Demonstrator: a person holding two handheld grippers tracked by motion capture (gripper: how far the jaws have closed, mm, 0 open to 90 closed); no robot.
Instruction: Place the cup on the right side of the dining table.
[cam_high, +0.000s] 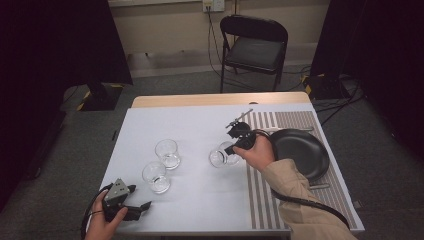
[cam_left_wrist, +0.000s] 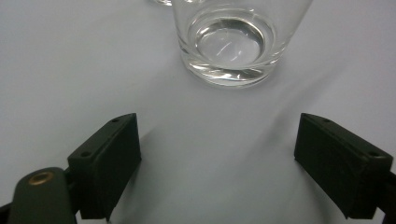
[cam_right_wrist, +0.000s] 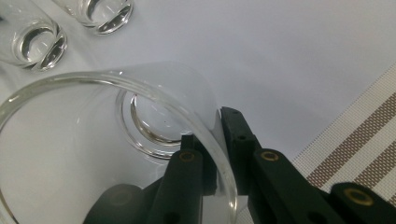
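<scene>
Pinching the rim wall of a tilted glass tumbler (cam_right_wrist: 107, 140), the right gripper (cam_right_wrist: 219, 154) holds it beside the striped placemat (cam_high: 300, 200) — smooth, brittle, likely slippery; left gripper (cam_left_wrist: 219, 163) rests spread.

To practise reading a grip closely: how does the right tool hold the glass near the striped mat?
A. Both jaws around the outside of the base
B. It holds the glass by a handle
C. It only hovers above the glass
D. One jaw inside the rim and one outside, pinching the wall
D: in the right gripper view the right tool has the wall of the glass between its jaws, one inside and one outside.
</scene>
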